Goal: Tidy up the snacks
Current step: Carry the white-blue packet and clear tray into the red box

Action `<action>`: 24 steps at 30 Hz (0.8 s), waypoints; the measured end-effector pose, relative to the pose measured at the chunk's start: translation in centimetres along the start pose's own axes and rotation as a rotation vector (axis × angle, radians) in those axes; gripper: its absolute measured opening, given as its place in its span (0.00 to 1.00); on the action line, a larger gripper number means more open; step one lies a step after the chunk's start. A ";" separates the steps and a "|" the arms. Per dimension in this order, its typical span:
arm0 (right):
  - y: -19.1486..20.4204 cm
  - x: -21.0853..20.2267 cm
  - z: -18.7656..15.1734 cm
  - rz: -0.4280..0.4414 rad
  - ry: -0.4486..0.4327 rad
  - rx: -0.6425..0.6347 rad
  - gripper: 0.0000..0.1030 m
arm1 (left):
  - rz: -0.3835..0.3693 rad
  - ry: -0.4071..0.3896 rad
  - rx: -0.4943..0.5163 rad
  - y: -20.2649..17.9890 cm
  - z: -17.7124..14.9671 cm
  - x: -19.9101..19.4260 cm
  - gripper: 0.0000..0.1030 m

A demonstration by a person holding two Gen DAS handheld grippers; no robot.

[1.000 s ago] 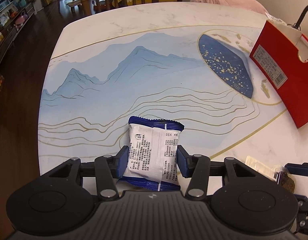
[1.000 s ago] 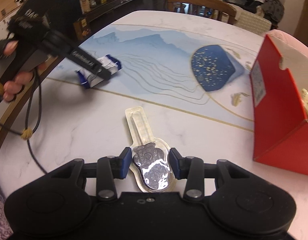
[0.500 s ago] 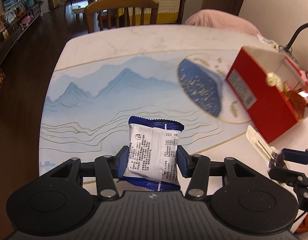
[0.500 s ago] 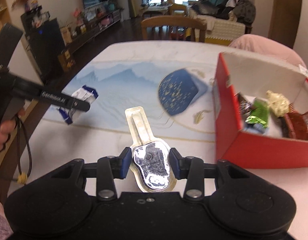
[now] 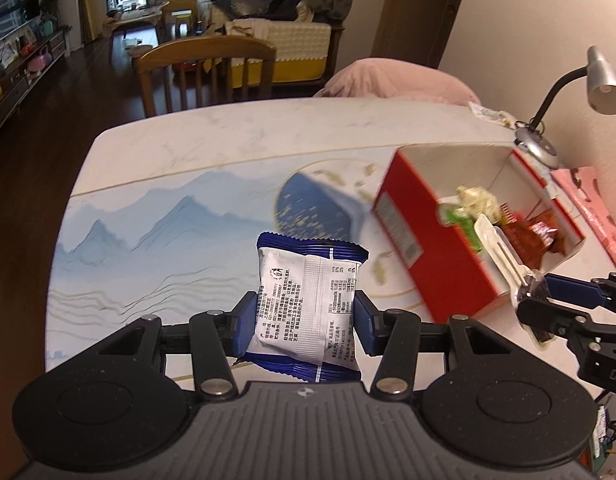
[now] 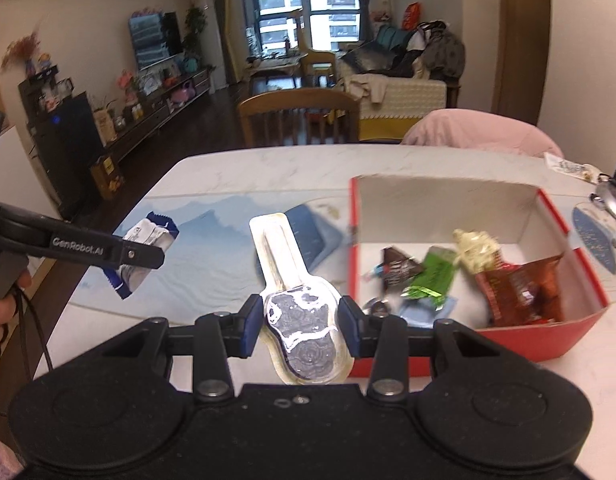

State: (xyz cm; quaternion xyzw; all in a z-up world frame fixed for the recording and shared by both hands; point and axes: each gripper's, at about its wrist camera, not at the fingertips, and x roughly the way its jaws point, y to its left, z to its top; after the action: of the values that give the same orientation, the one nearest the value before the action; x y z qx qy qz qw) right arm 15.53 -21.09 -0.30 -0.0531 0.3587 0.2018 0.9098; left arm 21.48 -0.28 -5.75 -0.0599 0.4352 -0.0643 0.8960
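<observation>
Two grips: left hand-held gripper clamps blue-white packet; right view alone shows right hand-held gripper pinching lollipop

The left gripper points steeply downward, its blue pads clamped on both sides of a snack packet. The right gripper tilts down less steeply, its jaws nearly closed on a spoon-shaped pack. Fingers grip the left handle.
</observation>
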 end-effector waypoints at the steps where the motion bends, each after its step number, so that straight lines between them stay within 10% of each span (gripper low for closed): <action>1: -0.5 -0.1 0.1 -0.007 -0.003 0.004 0.39 | -0.006 -0.004 0.003 -0.7 0.3 -0.1 0.48; 24: -12.7 0.4 3.8 -0.040 -0.016 0.033 0.39 | -0.066 0.012 0.099 -15.3 5.2 4.5 0.48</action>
State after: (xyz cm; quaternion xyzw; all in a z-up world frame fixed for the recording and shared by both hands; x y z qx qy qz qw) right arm 23.35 -31.60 1.58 -0.0437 0.3537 0.1779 0.9172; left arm 27.37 -15.82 -3.57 -0.0297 0.4346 -0.1157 0.8927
